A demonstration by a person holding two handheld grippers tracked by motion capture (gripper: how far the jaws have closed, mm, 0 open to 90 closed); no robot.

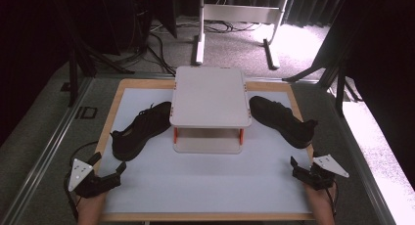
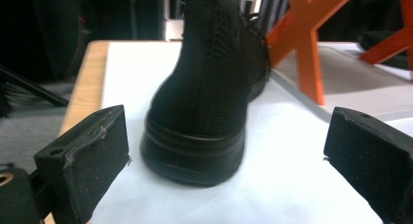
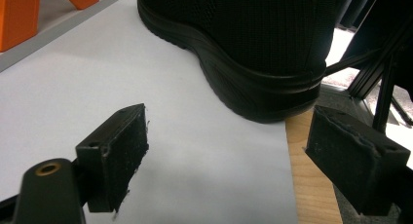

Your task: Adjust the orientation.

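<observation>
Two black knit shoes lie on the white mat. The left shoe (image 1: pixel 139 129) sits left of a small two-level rack (image 1: pixel 209 95), heel toward me; its heel (image 2: pixel 199 121) stands upright just ahead of my left gripper (image 2: pixel 226 156), which is open and holds nothing. In the high view that left gripper (image 1: pixel 108 167) rests near the table's front left. The right shoe (image 1: pixel 283 120) lies right of the rack, its heel (image 3: pixel 272 53) at the mat's edge. My right gripper (image 3: pixel 226 146) is open and empty just short of it, also seen as the right gripper (image 1: pixel 303 167) at front right.
The rack has a white top, a white base and orange legs (image 2: pixel 309 44). The wooden table edge (image 3: pixel 309 185) shows beside the mat (image 1: pixel 205 181). Black frame posts (image 1: pixel 337 78) and cables stand around the table; a white desk frame (image 1: pixel 235 19) is behind.
</observation>
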